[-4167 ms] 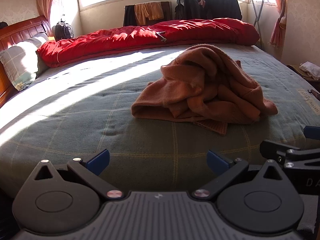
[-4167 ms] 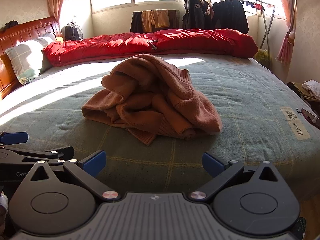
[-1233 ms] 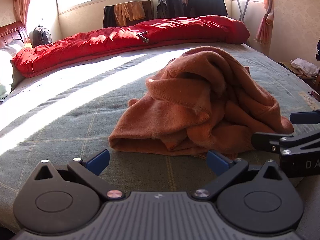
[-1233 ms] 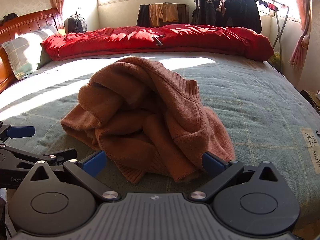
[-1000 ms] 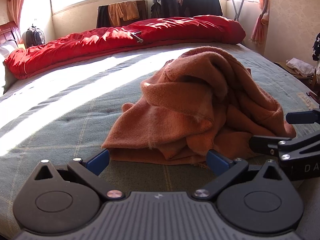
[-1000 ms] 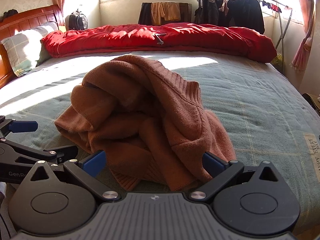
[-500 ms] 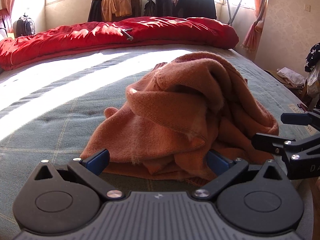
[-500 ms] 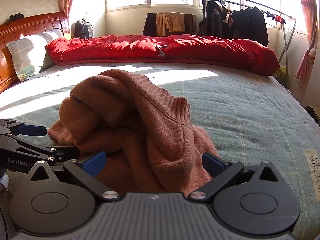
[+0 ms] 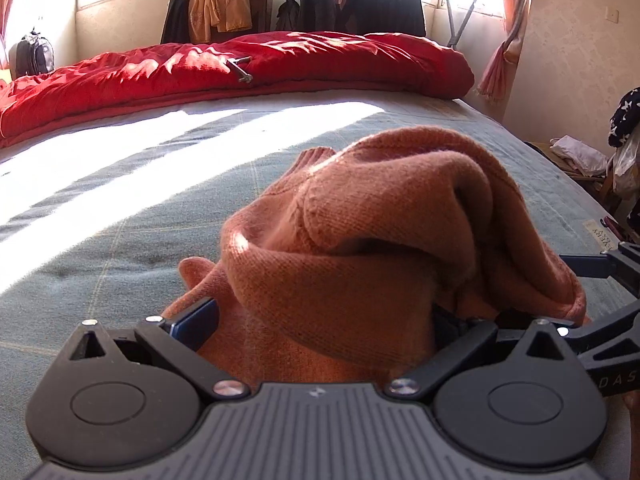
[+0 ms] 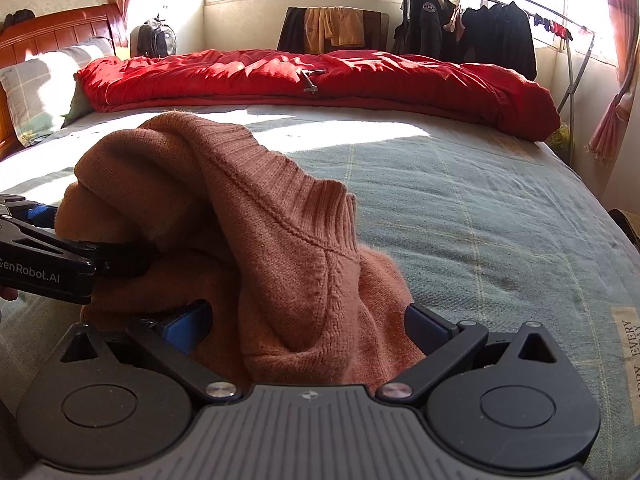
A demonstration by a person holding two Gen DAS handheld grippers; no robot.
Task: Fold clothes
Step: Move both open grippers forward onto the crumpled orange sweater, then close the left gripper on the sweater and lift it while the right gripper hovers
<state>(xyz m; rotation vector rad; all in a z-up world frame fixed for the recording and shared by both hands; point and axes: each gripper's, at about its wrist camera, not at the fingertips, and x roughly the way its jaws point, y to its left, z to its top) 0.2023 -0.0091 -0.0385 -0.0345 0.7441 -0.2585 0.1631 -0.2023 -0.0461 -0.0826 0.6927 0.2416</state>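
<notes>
"GenRobot.AI" reads on my left gripper; the bed sheet label at 4 o'clock says "EVERY". The crumpled orange sweater lies on the bed at 12 o'clock, bunched between both pairs of jaws, which gape wide. My right gripper has pushed into it since a half-second ago.

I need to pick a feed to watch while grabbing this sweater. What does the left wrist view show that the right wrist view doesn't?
Only the left wrist view: a dark star-print garment and pale clothes beside the bed.

Only the right wrist view: the wooden headboard and checked pillow.

Both: the crumpled orange sweater bunched between the open left tool and open right tool, the red duvet, and the clothes rack.
</notes>
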